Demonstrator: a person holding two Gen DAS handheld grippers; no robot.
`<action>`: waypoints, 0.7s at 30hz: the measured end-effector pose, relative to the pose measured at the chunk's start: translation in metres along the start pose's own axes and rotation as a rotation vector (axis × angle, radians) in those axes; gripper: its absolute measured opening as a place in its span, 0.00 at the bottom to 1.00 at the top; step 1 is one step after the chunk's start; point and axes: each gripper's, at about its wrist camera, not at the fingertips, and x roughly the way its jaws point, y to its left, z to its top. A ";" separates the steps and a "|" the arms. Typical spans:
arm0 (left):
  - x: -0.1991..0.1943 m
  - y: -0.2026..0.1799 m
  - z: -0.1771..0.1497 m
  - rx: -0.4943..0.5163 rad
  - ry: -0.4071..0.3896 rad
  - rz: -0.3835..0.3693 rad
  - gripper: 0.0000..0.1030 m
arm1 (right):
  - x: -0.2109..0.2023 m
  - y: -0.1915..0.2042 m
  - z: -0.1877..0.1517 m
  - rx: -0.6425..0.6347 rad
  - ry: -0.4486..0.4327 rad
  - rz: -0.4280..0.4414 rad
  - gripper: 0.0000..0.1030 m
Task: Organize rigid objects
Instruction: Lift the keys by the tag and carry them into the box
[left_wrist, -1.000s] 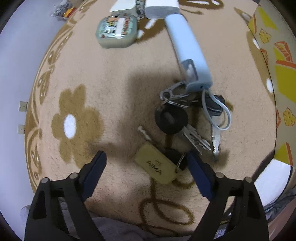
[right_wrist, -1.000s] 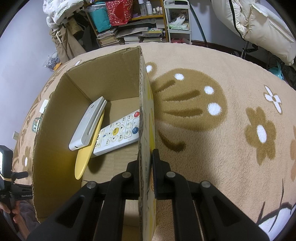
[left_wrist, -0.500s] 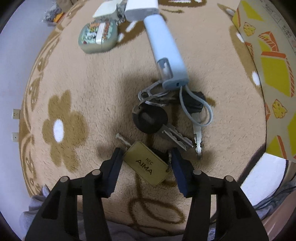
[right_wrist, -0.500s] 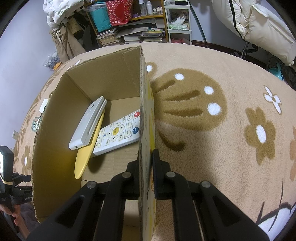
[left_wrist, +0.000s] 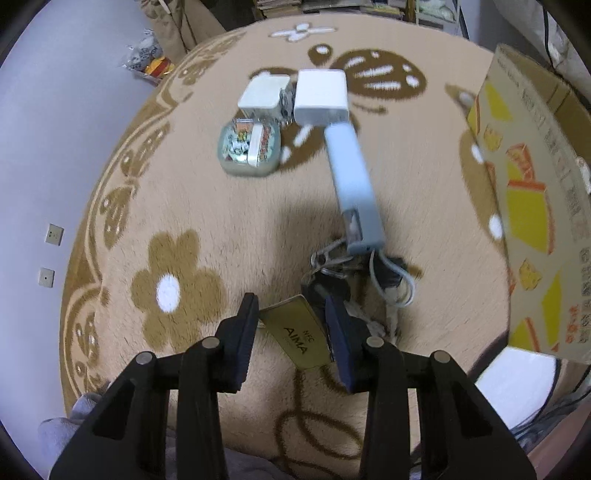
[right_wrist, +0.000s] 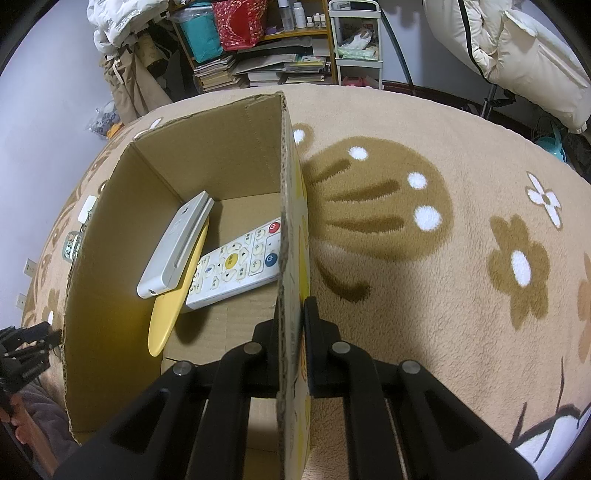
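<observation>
Left gripper (left_wrist: 291, 325) closing narrow on gold tag (left_wrist: 295, 334) marked "AIMA", fingers (left_wrist: 246, 321) pressing both edges, tag tilting up off rug (left_wrist: 229, 206). Keys (left_wrist: 332, 273) trailing from tag, lying bunched on rug just beyond fingertips, motion-blurred. Blue stick (left_wrist: 352, 184) lying lengthwise beyond keys, near end touching key bunch, grey cord loop (left_wrist: 391, 284) hanging from that end. White block (left_wrist: 322, 96) sitting at far end of stick. Smaller white plug (left_wrist: 264, 95) resting just beside block, to its left. Rounded tin (left_wrist: 249, 147) with printed lid lying near plug, closer to camera. Box (left_wrist: 532, 206) standing at right edge of left view, printed outer wall facing camera, well apart from keys.

Right gripper (right_wrist: 291, 325) clamping box (right_wrist: 184, 158) wall, one finger inside, one outside, cardboard pinched tight between. Box standing open-topped on rug (right_wrist: 443, 295). White remote (right_wrist: 240, 266) lying button-side up on box floor. Grey remote (right_wrist: 177, 245) leaning on yellow disc (right_wrist: 173, 306), both resting against left inner wall. Left gripper body showing dark at lower left of right view. Shelves with books and bags standing against far wall.
</observation>
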 end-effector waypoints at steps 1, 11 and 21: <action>-0.001 -0.002 0.003 0.005 -0.011 0.001 0.35 | 0.000 0.000 -0.001 -0.001 0.000 0.000 0.09; -0.013 0.003 0.012 -0.004 -0.074 0.017 0.35 | 0.000 0.000 0.001 0.000 0.000 0.000 0.09; -0.048 -0.004 0.026 -0.002 -0.163 0.039 0.35 | 0.000 0.000 0.001 0.001 0.000 0.001 0.09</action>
